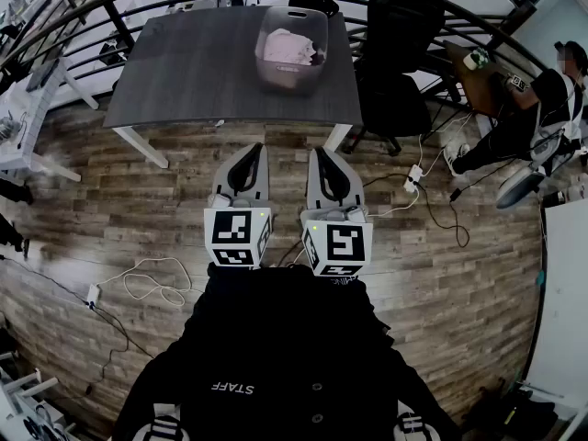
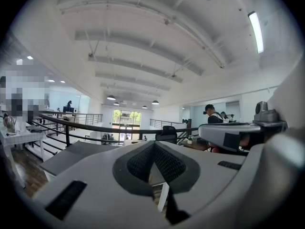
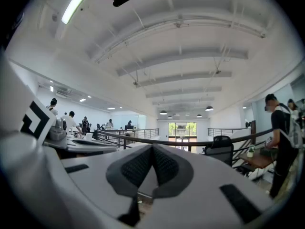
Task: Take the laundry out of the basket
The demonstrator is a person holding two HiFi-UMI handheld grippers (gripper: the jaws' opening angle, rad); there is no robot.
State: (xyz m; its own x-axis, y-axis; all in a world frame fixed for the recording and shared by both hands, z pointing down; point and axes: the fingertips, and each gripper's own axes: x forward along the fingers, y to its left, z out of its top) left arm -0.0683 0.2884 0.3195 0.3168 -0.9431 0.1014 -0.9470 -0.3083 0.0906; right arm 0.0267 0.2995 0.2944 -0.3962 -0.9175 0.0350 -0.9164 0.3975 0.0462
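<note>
Head view, basket (image 1: 276, 73): clear plastic, standing on the table (image 1: 184, 72) at its far right corner.
Head view, laundry (image 1: 289, 46): a pale bundle, lying inside the basket.
Head view, left gripper (image 1: 253, 147): I hold it over the wooden floor (image 1: 138, 200), short of the table's near edge and well apart from the basket.
Head view, right gripper (image 1: 321, 152): just beside the left one, level with it, nose toward the table.
Head view, office chair (image 1: 390, 62): black, just off the table's right edge.
Head view, cables (image 1: 152, 283): white loops on the floor to my left.
Head view, seated person (image 1: 542, 108): at a desk by the right border.

Left gripper view, pads (image 2: 140, 163): my two fingers lie together, tips meeting, nothing between them.
Left gripper view, table: its dark top shows low on the left, past my jaws.
Left gripper view, railing (image 2: 95, 128): a black curved rail running beyond the table.
Left gripper view, neighbour: the right gripper crosses the right side of the frame.

Right gripper view, fingers (image 3: 138, 166): pressed together as well, with nothing caught between them.
Right gripper view, neighbour: the left gripper and its marker cube (image 3: 35, 120) fill the left side.
Right gripper view, standing person (image 3: 281, 142): at the right, with a backpack, near the chair.
Right gripper view, basket: I cannot make it out.
</note>
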